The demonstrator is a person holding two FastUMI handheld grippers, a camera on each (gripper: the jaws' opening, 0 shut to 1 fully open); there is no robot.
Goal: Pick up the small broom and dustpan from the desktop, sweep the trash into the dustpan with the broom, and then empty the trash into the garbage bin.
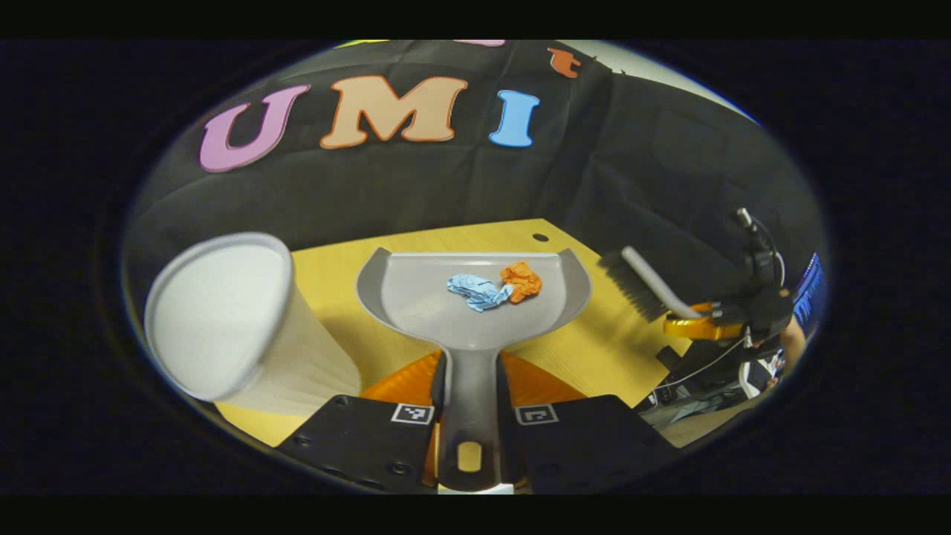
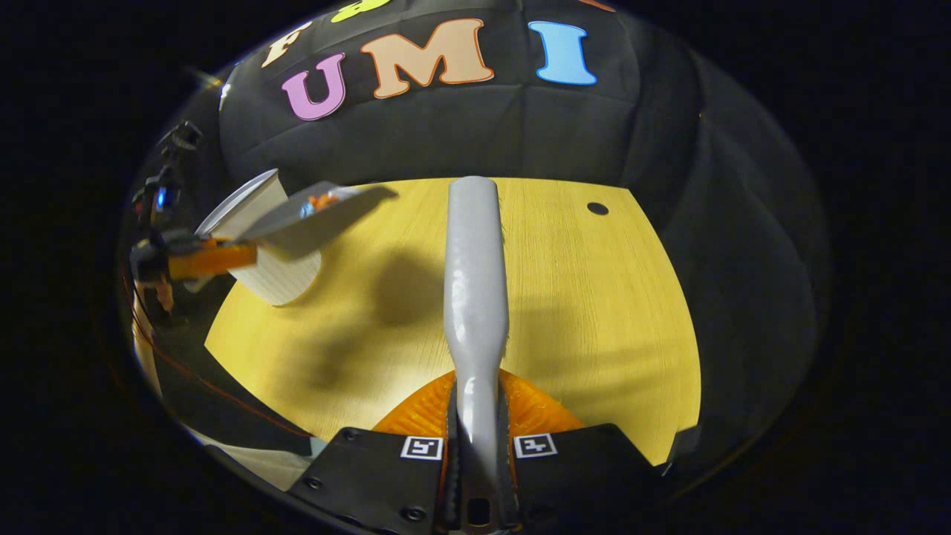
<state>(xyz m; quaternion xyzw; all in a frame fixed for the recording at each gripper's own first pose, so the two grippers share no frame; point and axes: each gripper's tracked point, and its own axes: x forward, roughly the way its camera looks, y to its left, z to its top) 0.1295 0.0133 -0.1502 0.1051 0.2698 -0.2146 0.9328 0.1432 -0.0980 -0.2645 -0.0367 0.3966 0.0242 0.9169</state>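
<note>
Two crumpled scraps, one blue and one orange, lie touching each other inside the grey dustpan. Your left gripper is clenched on the dustpan handle and holds the pan lifted over the yellow desktop, just beside the white garbage bin. Your right gripper grasps the broom by its handle, above the desktop and well apart from the bin.

Your left gripper shows a black screw-studded body, an orange ribbed mid-plate and two square black-and-white markers; your right gripper matches.
</note>
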